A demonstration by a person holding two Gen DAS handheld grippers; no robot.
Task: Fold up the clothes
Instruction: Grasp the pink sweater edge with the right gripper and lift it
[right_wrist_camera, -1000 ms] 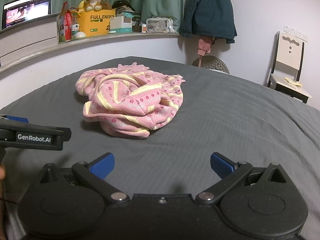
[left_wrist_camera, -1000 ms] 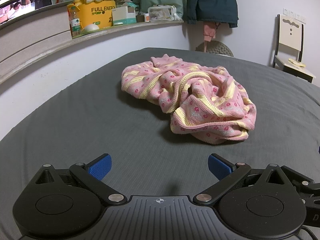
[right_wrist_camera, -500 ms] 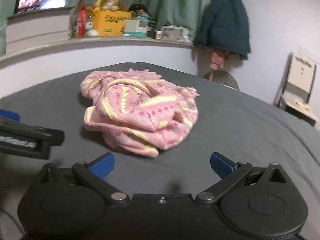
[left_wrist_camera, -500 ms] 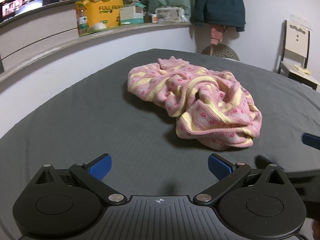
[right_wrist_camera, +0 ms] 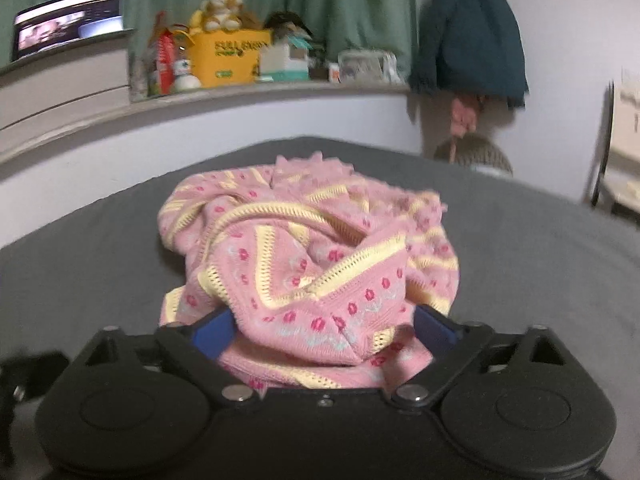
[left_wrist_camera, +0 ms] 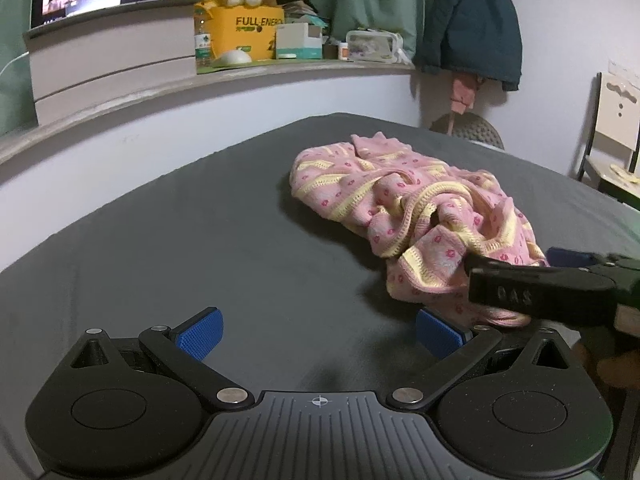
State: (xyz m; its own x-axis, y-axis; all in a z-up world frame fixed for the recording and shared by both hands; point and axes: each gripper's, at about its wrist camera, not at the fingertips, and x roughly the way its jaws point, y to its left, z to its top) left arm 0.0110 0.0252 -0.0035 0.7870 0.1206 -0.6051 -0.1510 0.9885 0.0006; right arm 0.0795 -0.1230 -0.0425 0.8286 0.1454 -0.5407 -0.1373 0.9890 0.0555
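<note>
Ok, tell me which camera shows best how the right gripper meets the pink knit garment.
Right wrist view: the pink knit garment bulges between the closing right gripper. Left wrist view shows that gripper only side-on at the garment's near edge.

Both wrist cameras look down along their fingers across the bed [left_wrist_camera: 200, 240] toward the shelf [right_wrist_camera: 240, 92]; the right sits closer, against the garment [right_wrist_camera: 312, 264] both share.

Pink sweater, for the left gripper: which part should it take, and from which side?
Probably the yellow-trimmed edge at the far left of the pink sweater, coming in low over the grey bedsheet. That hem lies flat and exposed, apart from the near bunch between the closing right gripper.
</note>
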